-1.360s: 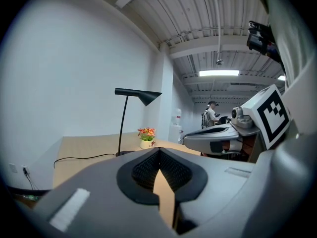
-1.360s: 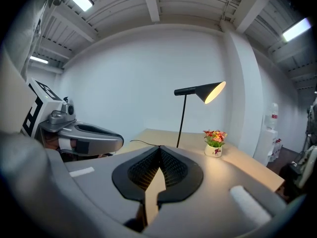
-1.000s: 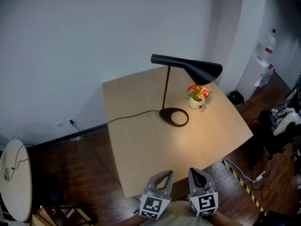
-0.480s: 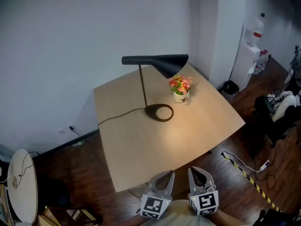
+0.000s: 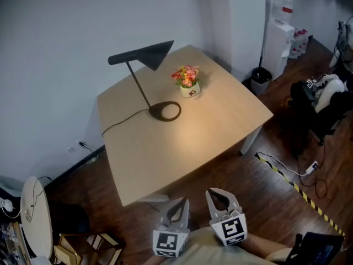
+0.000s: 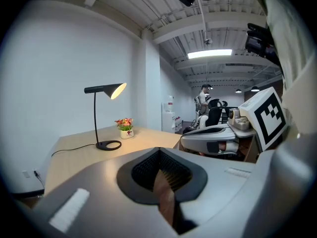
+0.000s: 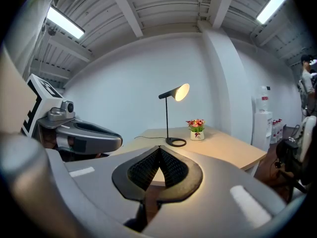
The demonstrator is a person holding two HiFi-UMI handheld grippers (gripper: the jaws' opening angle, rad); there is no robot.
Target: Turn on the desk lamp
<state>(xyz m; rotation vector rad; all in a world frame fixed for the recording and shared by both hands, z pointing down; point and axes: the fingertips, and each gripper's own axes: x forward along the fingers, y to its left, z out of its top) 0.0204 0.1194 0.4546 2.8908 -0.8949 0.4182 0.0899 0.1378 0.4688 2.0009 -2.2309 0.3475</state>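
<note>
- My left gripper (image 5: 180, 205) and right gripper (image 5: 218, 196) sit side by side at the near edge of the head view. They are over the dark wooden floor (image 5: 259, 203), off the near side of the bench (image 5: 182, 148).
- In the left gripper view my left jaws (image 6: 159, 151) are pressed together at the tips, with nothing between them.
- In the right gripper view my right jaws (image 7: 159, 148) are likewise pressed together and hold nothing.
- The black desk lamp (image 5: 148, 54) stands on the far left part of the bench, well apart from both grippers.
- Its ring-shaped base (image 5: 153, 110) lies flat on the bench top, and a thin stem leans up and left to the cone-shaped shade.
- The inside of the shade glows in both gripper views (image 6: 118, 89) (image 7: 182, 91), and warm light falls on the bench to the right of the base.
- A black cord (image 5: 122, 121) runs from the base to the left and drops over the left edge of the bench.
- A small white pot of pink and orange flowers (image 5: 187, 83) stands just beyond and to the right of the base, apart from it.
- A white water dispenser (image 5: 278, 37) stands against the far right wall, with a dark bin (image 5: 259, 75) beside it.
- A yellow and black strip (image 5: 287, 178) lies on the floor to the right.
- A round white table (image 5: 36, 225) shows at the near left.
</note>
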